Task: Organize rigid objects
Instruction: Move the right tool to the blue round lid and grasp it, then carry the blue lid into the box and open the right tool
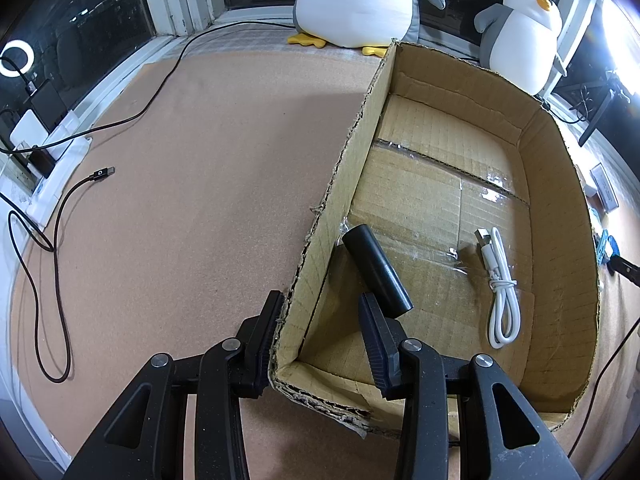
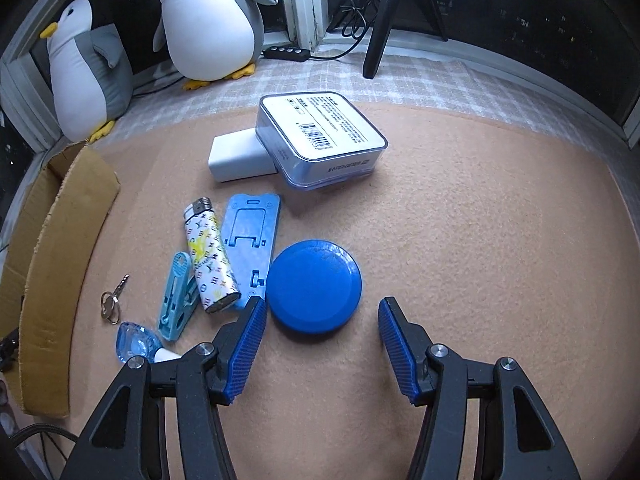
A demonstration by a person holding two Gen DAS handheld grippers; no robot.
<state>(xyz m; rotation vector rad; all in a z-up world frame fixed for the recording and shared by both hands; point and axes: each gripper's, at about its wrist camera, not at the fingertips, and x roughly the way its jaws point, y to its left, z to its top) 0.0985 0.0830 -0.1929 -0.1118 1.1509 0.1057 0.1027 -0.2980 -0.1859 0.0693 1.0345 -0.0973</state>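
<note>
In the left wrist view a cardboard box (image 1: 560, 208) holds a black cylinder (image 1: 378, 270) and a coiled white cable (image 1: 500, 296). My left gripper (image 1: 322, 308) is open and straddles the box's near left wall, one finger outside and one inside beside the cylinder. In the right wrist view my right gripper (image 2: 322, 312) is open and empty, just short of a blue round disc (image 2: 314, 286). Left of the disc lie a blue phone stand (image 2: 250, 236), a patterned lighter (image 2: 210, 256), a light blue clip (image 2: 176, 300), keys (image 2: 112, 304) and a clear blue piece (image 2: 134, 342).
A clear boxed item (image 2: 320, 136) leans on a white block (image 2: 236, 156) further back. The box flap (image 2: 60, 248) is at the left. Plush penguins (image 2: 208, 20) sit by the window. A dark USB cable (image 1: 60, 216) trails on the cork mat left of the box.
</note>
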